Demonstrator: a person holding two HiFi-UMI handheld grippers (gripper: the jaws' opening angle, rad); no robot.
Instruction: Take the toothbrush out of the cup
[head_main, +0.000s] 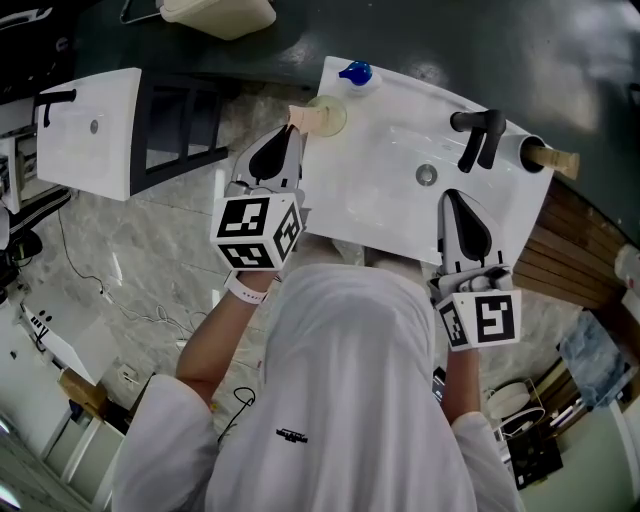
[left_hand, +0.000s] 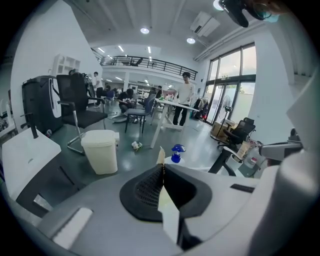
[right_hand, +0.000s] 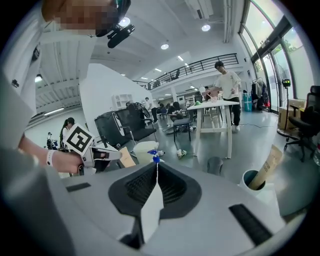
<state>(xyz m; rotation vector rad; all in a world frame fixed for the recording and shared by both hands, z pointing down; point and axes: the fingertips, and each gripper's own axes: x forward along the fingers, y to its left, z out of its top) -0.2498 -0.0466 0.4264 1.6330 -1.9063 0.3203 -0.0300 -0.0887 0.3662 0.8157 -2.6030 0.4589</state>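
**Toothbrush in its cup, both jaws closed**

My right gripper (head_main: 452, 197) hangs over the white sink (head_main: 380, 200), jaws pressed together on nothing. The toothbrush (head_main: 555, 160) leans in the dark cup (head_main: 530, 150) at its 1 o'clock, beyond the black tap (head_main: 478, 135). My left gripper (head_main: 290, 135), at the sink's 10 o'clock edge, pinches a thin beige piece (head_main: 300, 115).

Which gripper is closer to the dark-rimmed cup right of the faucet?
Right. The right gripper hovers over the basin, just short of the dark-rimmed cup. The left gripper, shut on a tan handle, is at the basin's opposite side.
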